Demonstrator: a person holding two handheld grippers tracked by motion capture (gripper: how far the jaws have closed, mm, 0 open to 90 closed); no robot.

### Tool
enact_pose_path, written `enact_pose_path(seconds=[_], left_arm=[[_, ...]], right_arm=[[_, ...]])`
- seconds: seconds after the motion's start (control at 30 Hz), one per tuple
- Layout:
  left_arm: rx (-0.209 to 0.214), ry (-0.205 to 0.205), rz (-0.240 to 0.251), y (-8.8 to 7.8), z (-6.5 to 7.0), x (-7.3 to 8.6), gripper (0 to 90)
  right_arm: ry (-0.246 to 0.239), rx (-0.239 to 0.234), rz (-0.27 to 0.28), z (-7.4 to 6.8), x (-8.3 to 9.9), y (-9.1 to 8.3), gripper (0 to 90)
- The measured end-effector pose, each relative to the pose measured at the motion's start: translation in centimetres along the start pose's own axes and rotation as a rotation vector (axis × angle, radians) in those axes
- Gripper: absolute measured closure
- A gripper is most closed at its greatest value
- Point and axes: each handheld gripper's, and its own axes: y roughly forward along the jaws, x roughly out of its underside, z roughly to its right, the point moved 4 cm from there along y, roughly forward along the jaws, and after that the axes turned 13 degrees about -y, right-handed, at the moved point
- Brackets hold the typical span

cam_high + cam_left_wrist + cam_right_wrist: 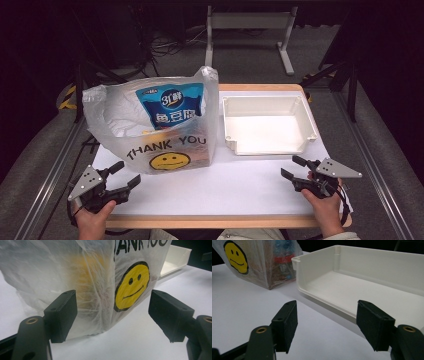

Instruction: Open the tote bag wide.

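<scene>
A white plastic bag (150, 125) printed "THANK YOU" with a yellow smiley stands on the table's left half, holding a blue packet (172, 105) and other goods. My left gripper (125, 175) rests at the front left, open, pointing at the bag's lower corner (100, 322) without touching it. To the bag's right lies an empty white tray (300, 145). My right gripper (292, 167) hovers open at the front right, facing the tray's near rim (324, 302). Nothing is between either pair of jaws.
The table (225, 220) has a white top with a wooden edge. A metal frame (247, 22) stands on the floor behind it. Dark stands and cables flank the table at both sides.
</scene>
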Motion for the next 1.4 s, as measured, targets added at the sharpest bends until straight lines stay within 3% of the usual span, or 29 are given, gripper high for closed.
enact_pose_path(seconds=[0.2, 0.47, 0.67, 0.83, 1.03, 1.1, 1.2, 1.3, 1.4], left_arm=[[-0.026, 0.027, 0.027, -0.9, 0.3, -0.9, 21.1], [-0.037, 0.024, 0.061, -1.7, 0.7, -2.4, 18.4], [-0.045, -0.012, 0.081, -2.0, 0.2, -3.7, 17.9], [-0.015, -0.064, 0.101, -1.9, -0.1, -4.8, 17.9], [-0.026, -0.058, 0.098, -1.1, -0.4, -5.9, 17.9], [-0.021, -0.077, 0.097, -0.4, -0.8, -6.2, 18.4], [-0.025, -0.07, 0.092, 0.0, -1.1, -6.4, 22.0], [-0.02, -0.054, 0.076, 0.4, -0.9, -6.4, 32.9], [0.007, -0.056, 0.061, 0.5, -0.7, -6.3, 56.7]], right_arm=[[0.002, -0.001, -0.004, 0.0, 0.0, 0.1, 34.3], [-0.008, -0.008, -0.014, -0.1, 0.0, 0.4, 34.4], [-0.007, -0.011, -0.02, -0.1, 0.1, 0.6, 34.4], [-0.008, -0.014, -0.024, -0.1, 0.1, 0.7, 34.6], [-0.01, -0.015, -0.035, -0.2, 0.2, 0.9, 34.7], [-0.01, -0.016, -0.036, -0.2, 0.2, 0.9, 34.7], [-0.01, -0.015, -0.039, -0.2, 0.2, 1.0, 34.7], [-0.009, -0.016, -0.043, -0.2, 0.3, 1.0, 34.7], [-0.01, -0.018, -0.044, -0.2, 0.3, 1.1, 34.7]])
